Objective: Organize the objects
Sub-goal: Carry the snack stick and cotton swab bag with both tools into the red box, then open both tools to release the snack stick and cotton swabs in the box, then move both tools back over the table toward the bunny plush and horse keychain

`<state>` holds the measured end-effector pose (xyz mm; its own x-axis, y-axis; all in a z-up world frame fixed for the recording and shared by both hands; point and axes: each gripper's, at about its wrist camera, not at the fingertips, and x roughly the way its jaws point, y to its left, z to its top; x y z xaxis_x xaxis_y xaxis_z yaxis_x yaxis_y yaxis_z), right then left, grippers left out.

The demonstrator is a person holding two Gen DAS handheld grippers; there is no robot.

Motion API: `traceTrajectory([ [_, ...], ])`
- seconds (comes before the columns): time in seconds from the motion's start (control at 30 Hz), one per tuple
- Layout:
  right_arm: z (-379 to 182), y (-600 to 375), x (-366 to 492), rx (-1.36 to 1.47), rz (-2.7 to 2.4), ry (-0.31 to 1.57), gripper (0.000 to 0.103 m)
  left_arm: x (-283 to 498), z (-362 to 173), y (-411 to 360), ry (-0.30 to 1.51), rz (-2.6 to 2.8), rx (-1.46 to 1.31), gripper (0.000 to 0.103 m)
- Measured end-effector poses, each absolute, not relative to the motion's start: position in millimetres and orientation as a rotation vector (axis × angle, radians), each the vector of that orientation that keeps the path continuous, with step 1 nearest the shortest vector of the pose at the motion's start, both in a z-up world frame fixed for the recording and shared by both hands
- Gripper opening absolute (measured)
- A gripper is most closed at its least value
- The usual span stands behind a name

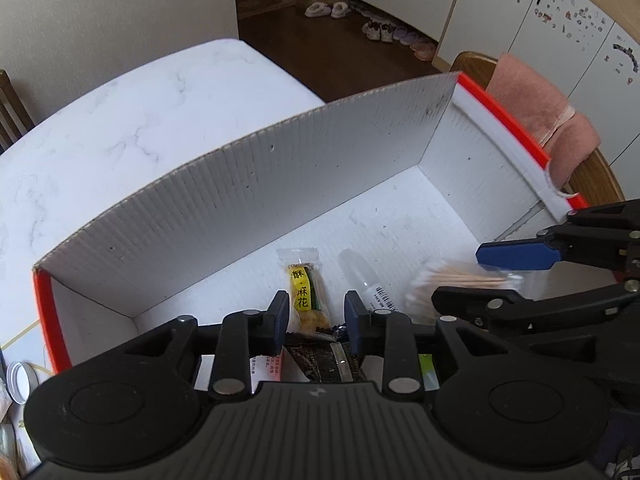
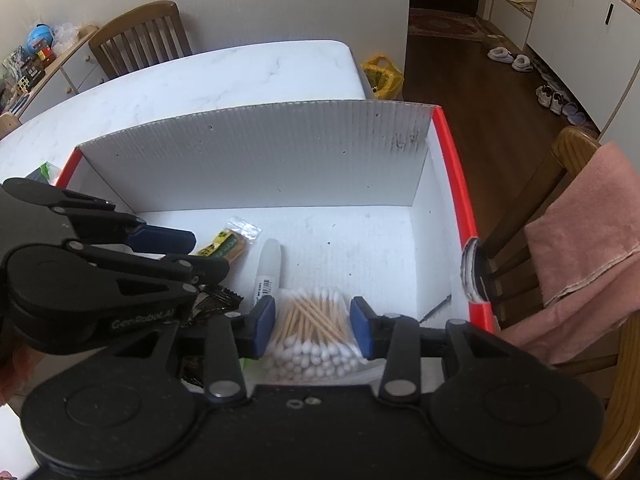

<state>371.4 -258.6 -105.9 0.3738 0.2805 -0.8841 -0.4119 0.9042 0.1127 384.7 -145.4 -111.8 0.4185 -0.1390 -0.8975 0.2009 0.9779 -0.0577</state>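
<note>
Right gripper [image 2: 313, 326] first: its blue pads stand apart, one on each side of a bag of cotton swabs [image 2: 316, 334], and neither pad presses on it; the bag lies on the floor of the box. Over to the left gripper [image 1: 317, 316], and its fingers are parted too, with clear air between the pads. Below them lies a dark patterned packet [image 1: 320, 360], loose on the box floor, and just beyond the fingertips a yellow-labelled snack packet [image 1: 302, 292] with Chinese characters. Next to that, a clear tube with a barcode label [image 1: 366, 284] lies flat between the snack and the swabs.

All of this sits inside a white corrugated box [image 2: 280, 156] with red edges, its tall back wall speckled with dark marks near the right corner. The box stands on a white marble-look table [image 1: 120, 120], whose far half is bare stone. At the left edge of the left wrist view, a white jar lid [image 1: 18, 380] peeks in outside the box.

Around the room: a wooden chair draped with a pink towel [image 2: 584, 248] to the right, another wooden chair [image 2: 140, 36] at the far side, a yellow bag [image 2: 384, 76] on the dark wood floor, slippers and shoes [image 1: 376, 28] lined along white cabinets [image 1: 560, 28] dotted with stickers.
</note>
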Motion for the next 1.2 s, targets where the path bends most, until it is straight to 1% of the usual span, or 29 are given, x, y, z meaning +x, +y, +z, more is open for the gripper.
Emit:
traceTrajectory([
  [0.1,-102.7,-260.6,368.7,-0.123,0.451,1.099,0.043,379.7,-104.8,-142.8,1.104,-0.218,0.050,0.028],
  [0.23,-93.8,-261.7,361.8,-0.113,0.469,1.082,0.054,371.4,-94.4,-136.5,1.086,-0.224,0.021,0.028],
  [0.67,-64.3,-266.0,333.1,-0.102,0.512,1.040,0.057,327.7,-54.7,-125.8,0.986,-0.268,-0.018,0.028],
  [0.73,-58.7,-266.8,325.4,-0.099,0.519,1.022,0.062,319.0,-49.2,-122.2,0.970,-0.273,-0.030,0.028],
  [1.1,-33.9,-261.5,279.4,-0.058,0.546,0.948,0.063,265.2,-28.6,-87.3,0.908,-0.268,-0.069,0.028],
  [1.17,-29.9,-258.8,272.5,-0.039,0.539,0.936,0.065,255.1,-26.6,-79.9,0.902,-0.264,-0.069,0.028],
  [1.2,-27.9,-256.9,268.7,-0.030,0.539,0.930,0.069,250.4,-26.2,-75.8,0.901,-0.262,-0.073,0.029],
])
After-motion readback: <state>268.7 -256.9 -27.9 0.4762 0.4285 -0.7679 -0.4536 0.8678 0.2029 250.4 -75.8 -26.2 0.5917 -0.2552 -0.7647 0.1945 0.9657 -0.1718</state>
